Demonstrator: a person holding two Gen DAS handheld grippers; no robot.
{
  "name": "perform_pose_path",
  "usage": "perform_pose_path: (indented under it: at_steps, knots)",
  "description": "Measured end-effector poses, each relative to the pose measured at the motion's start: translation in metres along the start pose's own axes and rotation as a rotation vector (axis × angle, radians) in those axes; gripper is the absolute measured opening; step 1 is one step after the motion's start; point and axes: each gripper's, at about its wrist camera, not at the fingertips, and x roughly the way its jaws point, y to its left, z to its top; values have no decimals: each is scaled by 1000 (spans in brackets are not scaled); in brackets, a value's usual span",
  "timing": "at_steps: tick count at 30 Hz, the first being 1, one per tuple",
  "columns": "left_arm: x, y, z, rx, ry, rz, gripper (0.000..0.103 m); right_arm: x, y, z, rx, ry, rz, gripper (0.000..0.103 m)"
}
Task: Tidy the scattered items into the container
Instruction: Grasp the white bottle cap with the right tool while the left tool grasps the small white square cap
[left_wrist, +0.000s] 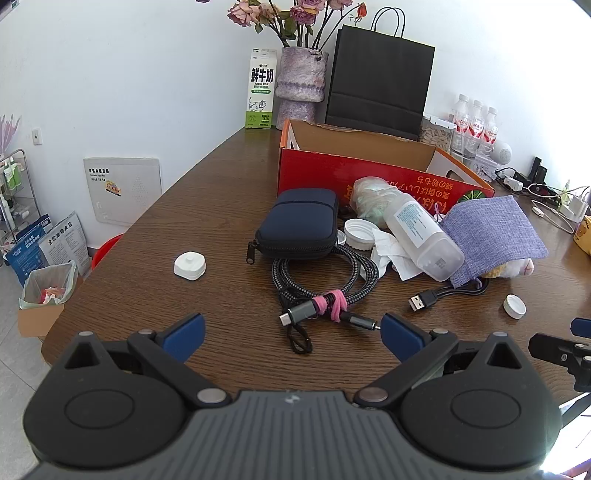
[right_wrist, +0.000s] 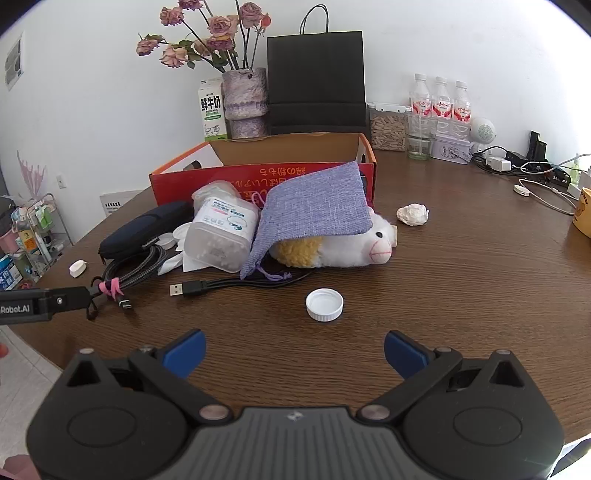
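Note:
A red cardboard box (left_wrist: 332, 170) stands open at the back of the brown table; it also shows in the right wrist view (right_wrist: 207, 181). In front of it lie a dark zip pouch (left_wrist: 301, 223), a braided cable coil with a pink tie (left_wrist: 321, 280), a clear plastic bottle (left_wrist: 421, 232), a purple cloth bag (right_wrist: 317, 203) over a plush toy (right_wrist: 354, 243), a black USB cable (right_wrist: 192, 288), a white cap (right_wrist: 324, 304) and a small white square piece (left_wrist: 190, 264). My left gripper (left_wrist: 291, 338) is open just short of the cable coil. My right gripper (right_wrist: 294, 352) is open just short of the white cap.
A milk carton (left_wrist: 260, 88), a vase of flowers (left_wrist: 301, 79) and a black paper bag (left_wrist: 380, 85) stand behind the box. Water bottles (right_wrist: 439, 99), a jar, chargers and cords sit at the back right. A crumpled white paper (right_wrist: 413, 214) lies right of the plush.

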Motion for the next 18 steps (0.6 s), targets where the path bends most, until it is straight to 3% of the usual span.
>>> perform_pose_path:
  at_steps: [11, 18]
  knots:
    - [2, 2, -1, -1, 4, 11, 103, 2, -3, -3, 2, 0, -10, 103]
    - [8, 17, 7, -28, -21, 76, 103, 12, -12, 0, 14, -20, -43, 101]
